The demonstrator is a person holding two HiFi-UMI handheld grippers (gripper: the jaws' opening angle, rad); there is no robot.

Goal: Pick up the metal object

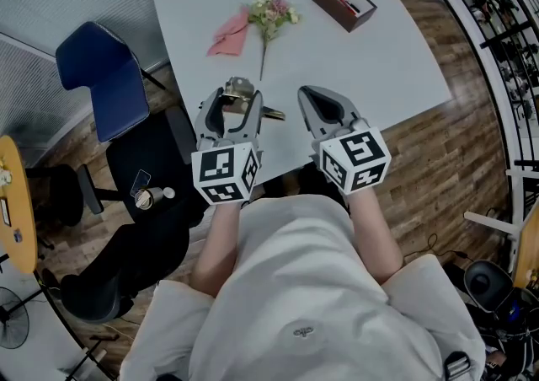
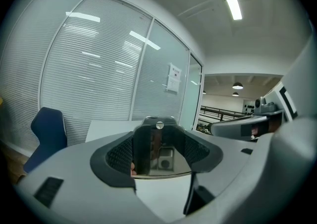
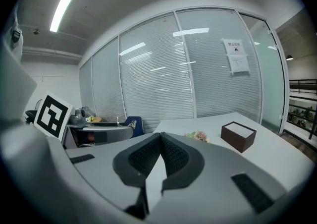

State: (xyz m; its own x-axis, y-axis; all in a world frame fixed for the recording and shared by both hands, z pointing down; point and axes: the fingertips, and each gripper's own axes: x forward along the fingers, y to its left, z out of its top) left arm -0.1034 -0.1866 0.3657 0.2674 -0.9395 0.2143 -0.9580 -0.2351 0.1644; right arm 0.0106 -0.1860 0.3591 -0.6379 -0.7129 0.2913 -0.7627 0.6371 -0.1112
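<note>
White table fills the upper frame. Left gripper is clamped on the shiny metal object mid-frame, its lower edge hidden behind the jaws. Right gripper is pinched together, empty.

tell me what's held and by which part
The left gripper holds the metal object, pads on its opposite sides; the right gripper is shut, empty.
</note>
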